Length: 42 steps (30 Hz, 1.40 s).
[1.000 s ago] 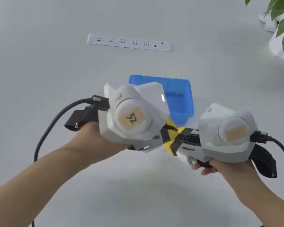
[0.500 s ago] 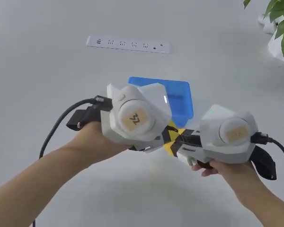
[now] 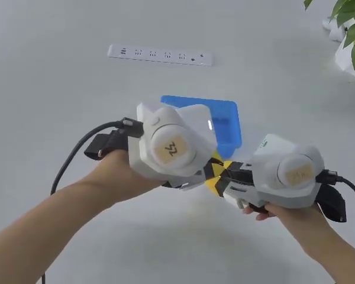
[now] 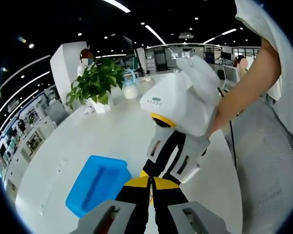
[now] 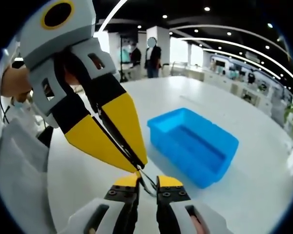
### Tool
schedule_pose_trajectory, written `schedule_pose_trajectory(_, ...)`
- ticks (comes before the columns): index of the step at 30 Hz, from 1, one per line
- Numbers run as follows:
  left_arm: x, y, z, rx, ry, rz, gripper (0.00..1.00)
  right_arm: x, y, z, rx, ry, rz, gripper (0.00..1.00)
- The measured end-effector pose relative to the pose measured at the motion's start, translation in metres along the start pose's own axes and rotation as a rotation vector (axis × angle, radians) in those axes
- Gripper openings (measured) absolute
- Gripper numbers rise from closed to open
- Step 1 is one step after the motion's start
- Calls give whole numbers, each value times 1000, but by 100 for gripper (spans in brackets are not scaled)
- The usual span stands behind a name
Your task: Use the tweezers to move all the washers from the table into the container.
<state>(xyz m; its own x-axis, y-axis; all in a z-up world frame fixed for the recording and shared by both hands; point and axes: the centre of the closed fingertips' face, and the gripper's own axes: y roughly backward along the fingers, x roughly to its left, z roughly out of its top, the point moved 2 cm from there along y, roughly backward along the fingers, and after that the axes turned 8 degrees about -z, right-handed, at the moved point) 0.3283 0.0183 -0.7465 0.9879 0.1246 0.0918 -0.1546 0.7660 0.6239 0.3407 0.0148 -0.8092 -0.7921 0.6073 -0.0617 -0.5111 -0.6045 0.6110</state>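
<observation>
The coming move turns on the line between the two tools. The left gripper (image 5: 136,165) and the right gripper (image 5: 148,187) meet tip to tip. A thin dark strip, which I take for the tweezers (image 5: 144,178), runs along that line. Its long axis follows the left gripper's yellow jaws, which are closed flat on it, so the left hand has the hold. The free end pokes past those tips into the narrow gap between the right gripper's jaws. They stand slightly apart on either side of it, and I cannot tell whether they press it yet. To my eye this is a hand-over, and the right jaws need only close where they are.

The blue container (image 5: 178,158) sits on the table just beyond the tweezers' free end, off to the right of the right gripper's jaws.

The right gripper view shows the strip and the pinch. In the head view the white housings cover the tips, but the container lies just behind the meeting point. The left gripper view has the right gripper nose-on
</observation>
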Motion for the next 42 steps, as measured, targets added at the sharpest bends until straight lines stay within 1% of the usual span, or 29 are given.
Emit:
schedule_pose_trajectory(1, 0, 0, 0, 0, -1, -3, 0, -1, -1, -2, 15, 0, -2, 10)
schedule_pose_trajectory(2, -1, 0, 0, 0, -3, -9, 0, -1, -3, -13, 74, 11, 3, 9)
schedule_pose_trajectory(4, -2, -1, 0, 0, -8, -11, 0, 0, -3, -10, 33, 17, -3, 8)
schedule_pose_trajectory(6, -3, -2, -3, 28, -28, -10, 0, 1, -3, -10, 36, 3, -1, 8)
schedule_pose_trajectory(7, -4, -2, -4, 31, -28, -10, 0, 1, -4, -11, 29, 11, 3, 8)
schedule_pose_trajectory(11, -2, -2, -4, 23, -14, -4, 0, 1, -4, -10, 24, 5, 3, 7)
schedule_pose_trajectory(14, 1, -1, -4, 28, -20, 14, 0, 1, -5, -10, 26, 52, -19, 6)
schedule_pose_trajectory(17, 2, -1, -5, 28, -19, 19, 0, 0, -5, -10, 24, 57, -24, 6)
schedule_pose_trajectory(20, 4, 0, -4, 26, 8, 29, 0, 0, -5, -9, 16, 54, -27, 5)
schedule_pose_trajectory(21, 5, 0, -3, 15, 35, 48, 0, 0, -5, -9, 15, 52, -30, 5)
schedule_pose_trajectory(24, 5, 1, -2, 18, 17, 52, 0, -1, -5, -9, 12, 52, -37, 5)
schedule_pose_trajectory(26, 6, 2, 0, 6, 31, 62, 0, -1, -6, -9, 11, 50, -40, 5)
schedule_pose_trajectory(27, 7, 4, 2, -13, 56, 61, 0, -2, -6, -9, 11, 47, -40, 5)
schedule_pose_trajectory(30, 9, 7, 4, -30, 76, 54, 0, -2, -6, -9, 11, 49, -42, 5)
schedule_pose_trajectory(34, 10, 11, 5, -38, 74, 56, 0, -3, -6, -9, 13, 47, -41, 5)
schedule_pose_trajectory(36, 11, 13, 5, -45, 86, 55, 0, -2, -6, -9, 13, 49, -42, 5)
schedule_pose_trajectory(38, 10, 12, 3, -40, 89, 51, 0, -2, -6, -9, 15, 51, -40, 5)
schedule_pose_trajectory(40, 12, 11, 1, -35, 115, 57, 1, -1, -6, -9, 15, 51, -37, 5)
schedule_pose_trajectory(41, 11, 11, 0, -33, 124, 49, 1, -1, -6, -9, 15, 52, -38, 5)
schedule_pose_trajectory(42, 11, 11, 0, -40, 129, 46, 0, -1, -6, -9, 15, 52, -39, 5)
